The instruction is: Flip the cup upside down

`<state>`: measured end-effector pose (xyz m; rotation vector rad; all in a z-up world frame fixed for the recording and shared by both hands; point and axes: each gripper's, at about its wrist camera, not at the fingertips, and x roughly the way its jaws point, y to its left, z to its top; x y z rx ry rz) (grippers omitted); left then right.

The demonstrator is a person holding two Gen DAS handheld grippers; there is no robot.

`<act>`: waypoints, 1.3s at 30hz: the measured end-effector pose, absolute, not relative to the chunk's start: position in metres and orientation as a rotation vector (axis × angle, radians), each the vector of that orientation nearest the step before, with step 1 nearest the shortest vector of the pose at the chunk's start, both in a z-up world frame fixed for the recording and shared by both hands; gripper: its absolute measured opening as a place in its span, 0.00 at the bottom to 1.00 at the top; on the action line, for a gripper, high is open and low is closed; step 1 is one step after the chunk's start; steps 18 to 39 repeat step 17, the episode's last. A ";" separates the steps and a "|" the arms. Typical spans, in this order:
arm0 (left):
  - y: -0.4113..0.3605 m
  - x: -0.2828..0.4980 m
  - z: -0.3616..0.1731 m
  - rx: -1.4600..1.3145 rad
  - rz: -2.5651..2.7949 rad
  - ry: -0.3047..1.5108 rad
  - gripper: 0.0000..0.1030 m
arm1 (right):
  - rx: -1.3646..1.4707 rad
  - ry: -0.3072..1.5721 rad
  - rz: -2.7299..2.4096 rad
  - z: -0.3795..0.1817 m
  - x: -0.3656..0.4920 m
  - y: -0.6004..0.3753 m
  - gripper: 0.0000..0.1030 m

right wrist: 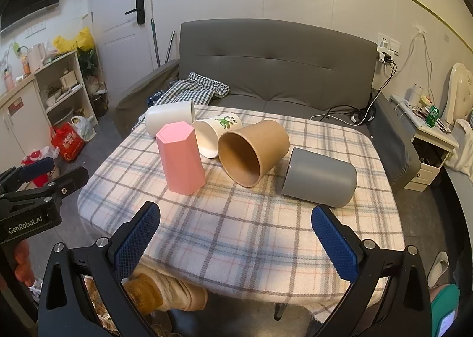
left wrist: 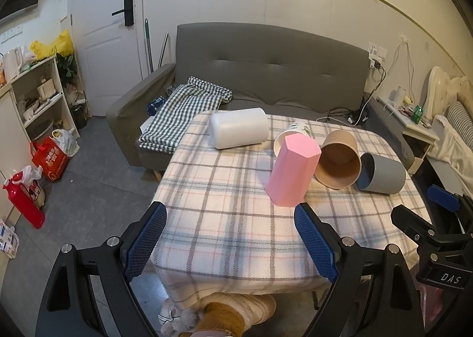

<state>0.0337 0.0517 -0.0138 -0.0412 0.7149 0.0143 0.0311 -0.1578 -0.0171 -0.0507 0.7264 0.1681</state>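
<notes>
Left gripper (left wrist: 230, 245): sat at the bottom of the left wrist view, jaws spread wide with nothing between them, its blue textured pads (left wrist: 145, 244) over the near edge of the worktop.
White plastic cylinder cup (left wrist: 239, 127): lay on its side toward the upper middle of the left wrist view, at the far edge of the worktop, closed end pointing left.
Pink hexagonal plastic cup (left wrist: 292, 170): stood with its closed end up, mouth down on the cloth, right of centre in the left wrist view and left of centre in the right wrist view (right wrist: 180, 158); no jaws touched it.
White paper cup with green print (right wrist: 214, 133): lay on its side just behind the pink cup, mouth toward the camera.
Brown paper cup (right wrist: 254, 150): lay tipped on its side at the centre of the right wrist view, open mouth facing the camera, just beside the white paper cup.
Grey plastic cylinder cup (right wrist: 320, 178): lay on its side right of the brown cup, close to it.
Worktop (right wrist: 236, 227): a small table under a cream plaid cloth, carrying all five cups.
Right gripper (right wrist: 236, 238): sat at the bottom of the right wrist view, jaws wide apart and holding nothing, short of the cups.
Grey sofa (right wrist: 275, 65): stood behind the worktop, a checked cloth (left wrist: 189, 106) on its left seat.
</notes>
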 end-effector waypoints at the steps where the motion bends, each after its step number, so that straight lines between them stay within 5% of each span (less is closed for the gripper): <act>1: 0.052 0.034 -0.013 -0.041 0.014 0.716 0.88 | -0.050 0.726 0.167 -0.017 0.031 -0.158 1.00; 39: 0.045 0.031 -0.013 0.021 0.017 0.706 0.88 | -0.050 0.727 0.167 -0.017 0.031 -0.158 1.00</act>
